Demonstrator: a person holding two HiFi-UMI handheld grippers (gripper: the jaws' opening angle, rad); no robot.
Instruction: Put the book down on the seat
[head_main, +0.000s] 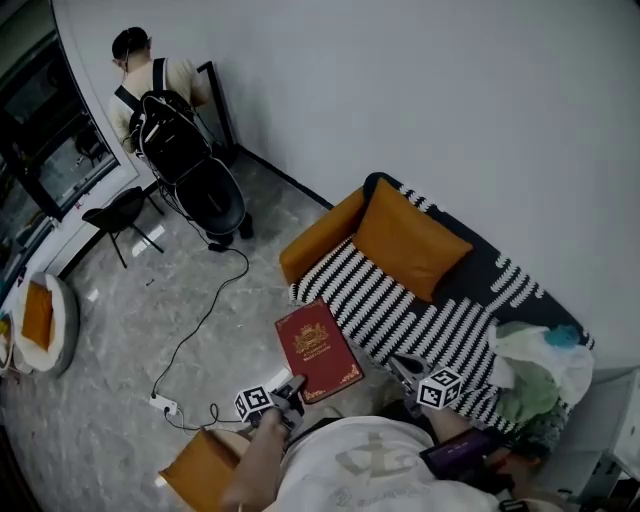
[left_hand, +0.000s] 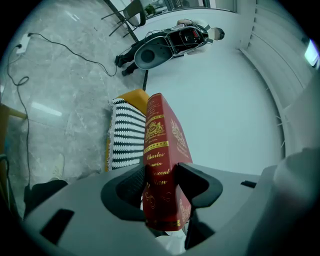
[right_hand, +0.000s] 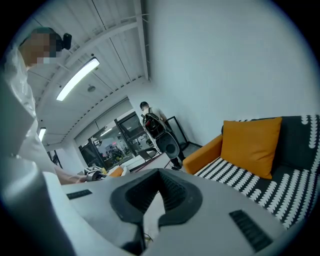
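L tool (left_hand: 162, 176) clamped book (left_hand: 163, 132) at near end, long axis aimed fwd at striped seat (head_main: 398, 308) just beyond; R tool (right_hand: 159, 174) was shut, empty.

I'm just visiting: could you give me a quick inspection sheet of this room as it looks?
Surface: striped sofa seat, black and white.
Job's things: red book, at the seat's front edge, not yet laid down.
Clutter: orange cushion on the seat; bags heaped at one end.
Grippers: left gripper shut on the book; right gripper shut, empty.
Cables: black cable trailing over the floor.
Surroundings: person beside a black stroller; chair nearby.
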